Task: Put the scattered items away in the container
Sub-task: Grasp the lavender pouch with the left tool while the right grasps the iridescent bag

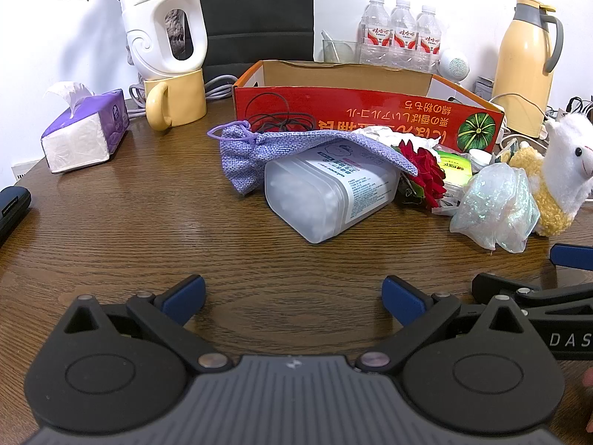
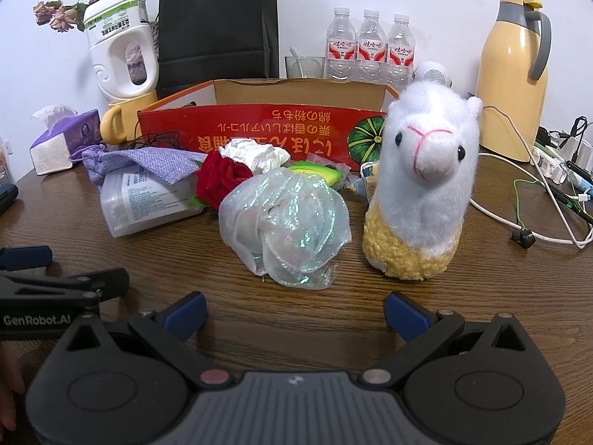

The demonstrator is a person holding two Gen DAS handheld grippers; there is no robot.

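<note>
Here both grippers, left (image 1: 292, 298) and right (image 2: 294, 313), tilted down over the wooden desk (image 1: 148, 204), fingers spread, pinching nothing, near the red box (image 1: 370, 115)

Pouch (image 1: 259, 148) draped on tub (image 1: 330, 193); alpaca toy (image 2: 418, 193) right; box (image 1: 355, 111) behind.

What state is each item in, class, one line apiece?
Left tool: open, empty.
Right tool: open, empty.
Cardboard box: open-topped.
Alpaca plush: upright on table.
Cotton-swab tub: on its side.
Purple pouch: draped over tub.
</note>
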